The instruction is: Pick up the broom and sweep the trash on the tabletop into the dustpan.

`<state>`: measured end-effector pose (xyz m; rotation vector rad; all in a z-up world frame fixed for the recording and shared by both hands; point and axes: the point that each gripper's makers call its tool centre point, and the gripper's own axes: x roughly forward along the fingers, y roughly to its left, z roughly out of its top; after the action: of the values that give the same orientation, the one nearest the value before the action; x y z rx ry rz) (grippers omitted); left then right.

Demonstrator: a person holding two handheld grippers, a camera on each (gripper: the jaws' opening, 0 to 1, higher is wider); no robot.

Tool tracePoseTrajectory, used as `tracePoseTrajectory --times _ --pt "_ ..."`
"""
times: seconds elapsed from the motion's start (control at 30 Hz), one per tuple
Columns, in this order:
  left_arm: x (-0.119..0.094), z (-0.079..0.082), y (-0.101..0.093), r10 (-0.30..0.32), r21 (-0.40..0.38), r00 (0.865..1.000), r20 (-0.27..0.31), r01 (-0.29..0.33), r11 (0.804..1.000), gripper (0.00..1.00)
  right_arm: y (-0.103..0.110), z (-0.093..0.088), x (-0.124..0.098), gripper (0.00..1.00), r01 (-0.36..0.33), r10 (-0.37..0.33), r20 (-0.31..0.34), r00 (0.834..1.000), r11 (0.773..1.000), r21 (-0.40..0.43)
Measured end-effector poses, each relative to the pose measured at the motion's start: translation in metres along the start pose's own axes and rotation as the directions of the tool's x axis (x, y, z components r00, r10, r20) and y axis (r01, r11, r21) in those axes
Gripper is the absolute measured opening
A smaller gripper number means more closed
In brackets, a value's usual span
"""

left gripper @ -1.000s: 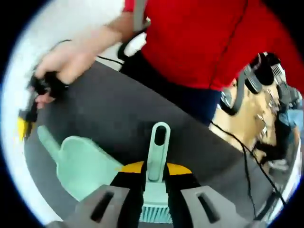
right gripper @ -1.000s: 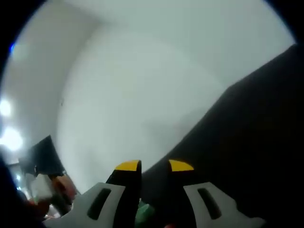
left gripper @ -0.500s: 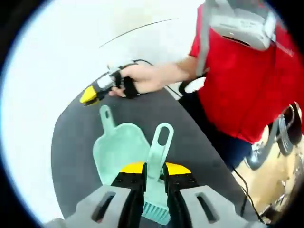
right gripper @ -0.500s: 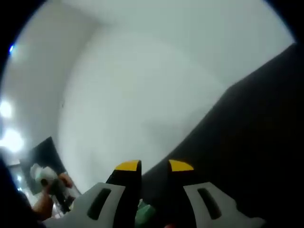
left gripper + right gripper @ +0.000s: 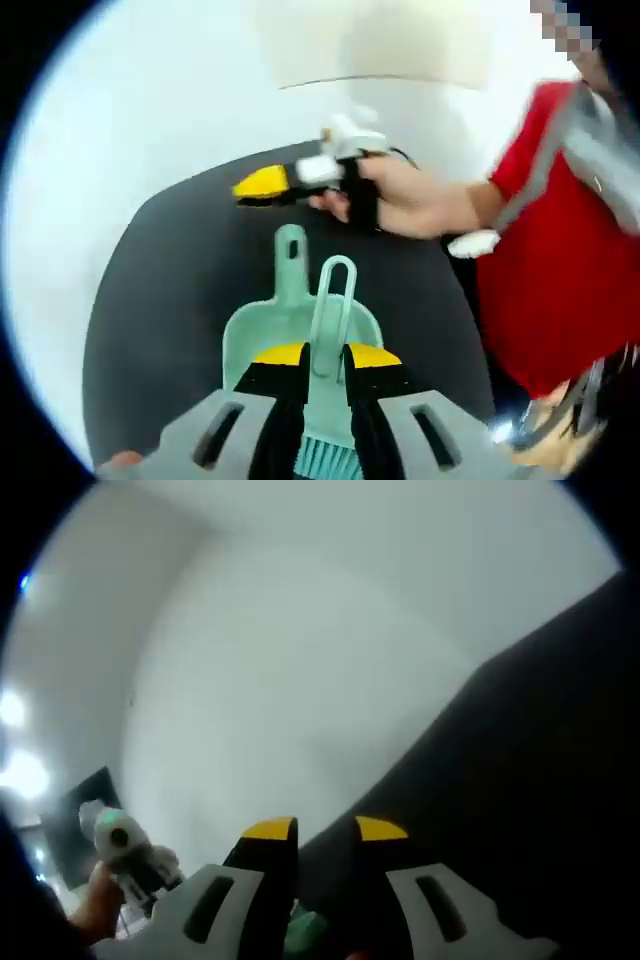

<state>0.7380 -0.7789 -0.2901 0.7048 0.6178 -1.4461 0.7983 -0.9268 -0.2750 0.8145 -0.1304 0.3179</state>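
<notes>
Your left gripper [image 5: 322, 358] has its jaws pinched on the mint-green broom [image 5: 327, 340]. The broom handle runs straight forward between the yellow-tipped jaws, and its bristles sit low between them, at the bottom of the left gripper view. Directly beyond the jaws lies the dustpan [image 5: 290, 325] on the dark tabletop [image 5: 160, 300], its long axis parallel to the broom handle and its handle pointing away from you. Your right gripper [image 5: 262, 185] hovers near the far end of that handle. In the right gripper view, the jaws of the right gripper [image 5: 320, 832] stand slightly apart; a green object shows low between them, and you cannot tell whether they pinch it. No trash is discernible on the tabletop.
</notes>
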Motion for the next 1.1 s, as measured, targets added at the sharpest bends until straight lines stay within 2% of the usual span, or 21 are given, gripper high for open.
tracePoseTrajectory --times 0.07,0.23,0.4,0.5,0.6,0.87,1.07,1.1 --pt "0.006 0.007 0.008 0.04 -0.061 0.999 0.004 -0.04 0.997 0.12 0.0 0.001 -0.001 0.24 -0.002 0.002 0.006 1.0 1.0 0.009" --pt "0.018 0.015 0.013 0.073 -0.016 0.997 -0.017 -0.074 0.997 0.12 -0.001 0.003 -0.003 0.24 -0.002 0.001 0.023 1.0 1.0 0.022" --pt "0.027 0.029 0.006 0.059 0.022 0.998 -0.009 -0.059 0.998 0.12 -0.001 0.0 0.0 0.24 0.002 -0.002 0.007 1.0 0.999 0.032" --pt "0.034 0.025 0.008 0.062 0.042 0.997 -0.043 -0.06 0.997 0.12 0.0 0.001 -0.002 0.24 -0.001 0.0 0.018 1.0 0.999 0.039" --pt "0.038 0.022 0.013 0.069 0.034 0.996 -0.048 -0.068 0.997 0.12 0.002 0.0 -0.002 0.24 -0.001 0.001 0.015 1.0 0.999 0.037" --pt "0.042 0.029 0.006 0.046 0.026 0.999 -0.018 -0.046 0.999 0.12 0.003 0.0 -0.003 0.24 0.004 -0.004 0.021 1.0 0.999 0.038" --pt "0.045 0.027 0.007 0.043 0.006 0.999 -0.02 -0.043 0.999 0.13 0.004 0.0 -0.004 0.24 0.003 -0.004 0.02 1.0 0.999 0.04" --pt "0.045 0.026 0.007 0.043 0.002 0.999 -0.02 -0.043 0.999 0.09 0.004 0.0 -0.003 0.24 0.004 -0.005 0.02 1.0 0.999 0.04"
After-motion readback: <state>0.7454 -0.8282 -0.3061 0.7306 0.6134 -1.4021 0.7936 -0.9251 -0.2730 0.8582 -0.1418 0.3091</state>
